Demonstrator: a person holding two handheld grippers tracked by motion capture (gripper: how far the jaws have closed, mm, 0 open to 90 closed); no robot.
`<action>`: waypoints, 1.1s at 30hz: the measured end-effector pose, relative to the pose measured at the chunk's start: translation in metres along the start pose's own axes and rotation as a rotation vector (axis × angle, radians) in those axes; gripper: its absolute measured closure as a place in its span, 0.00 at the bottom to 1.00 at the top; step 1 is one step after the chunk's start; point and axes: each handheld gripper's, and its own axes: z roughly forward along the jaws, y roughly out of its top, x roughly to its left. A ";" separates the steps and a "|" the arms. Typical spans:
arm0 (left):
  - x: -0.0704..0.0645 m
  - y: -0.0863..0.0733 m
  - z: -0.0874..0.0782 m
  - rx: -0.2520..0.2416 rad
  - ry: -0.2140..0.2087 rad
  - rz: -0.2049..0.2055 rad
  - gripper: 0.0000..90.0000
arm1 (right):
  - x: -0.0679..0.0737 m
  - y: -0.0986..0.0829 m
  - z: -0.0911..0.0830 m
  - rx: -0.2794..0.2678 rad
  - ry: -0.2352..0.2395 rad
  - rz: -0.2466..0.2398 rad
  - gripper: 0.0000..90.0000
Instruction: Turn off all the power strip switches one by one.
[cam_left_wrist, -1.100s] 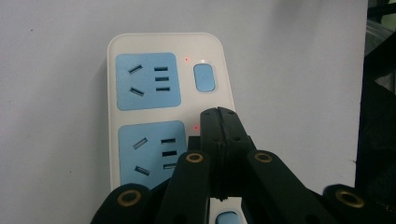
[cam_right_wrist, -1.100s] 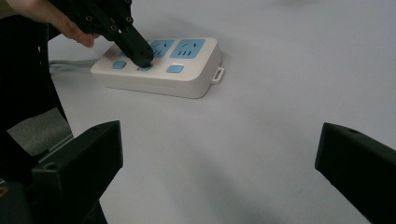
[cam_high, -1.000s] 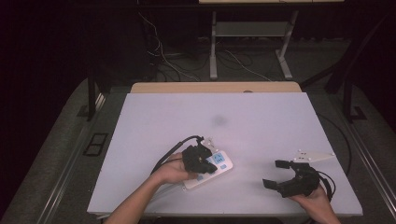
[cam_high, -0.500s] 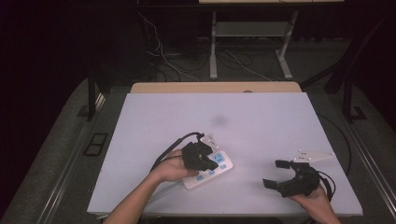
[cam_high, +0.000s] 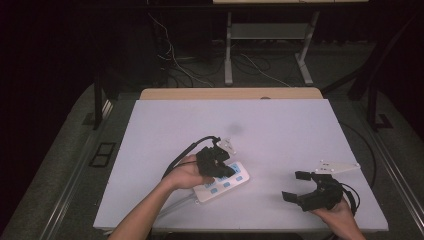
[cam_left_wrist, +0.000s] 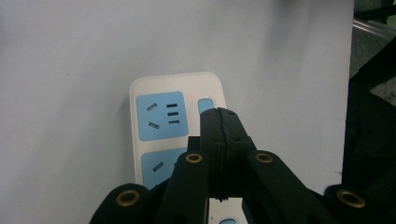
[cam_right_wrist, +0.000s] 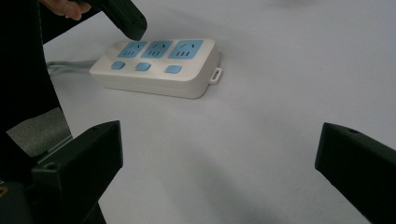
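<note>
power strip (cam_left_wrist: 177, 121) | no readable writing | left tongs (cam_left_wrist: 219, 114) closed over it

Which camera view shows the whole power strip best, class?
The right gripper view: the power strip lies unobstructed, three sockets and three switches visible. The left gripper view shows one end behind shut jaws; the high view shows it small, partly under the left gripper.

A white table (cam_high: 280, 125) stands on a dark floor. Near its front edge lies a white power strip (cam_high: 222, 183) with blue sockets, its cord leading off toward the person's left arm. The left gripper (cam_high: 216, 165) sits over the strip's left end, held by the left hand (cam_high: 187, 172). Well apart, the right gripper (cam_high: 300, 186) rests low near the front right corner, its 2 jaws spread.
</note>
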 end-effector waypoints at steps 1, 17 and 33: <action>0.000 0.001 0.000 -0.001 0.001 0.002 0.99 | 0.000 0.000 0.000 0.000 0.000 0.001 0.01; 0.004 0.015 0.011 -0.010 -0.004 0.013 0.99 | 0.000 0.000 0.001 0.003 -0.001 0.000 0.01; 0.004 0.017 0.034 0.040 -0.023 0.024 0.99 | -0.002 0.000 0.000 0.001 -0.001 0.004 0.01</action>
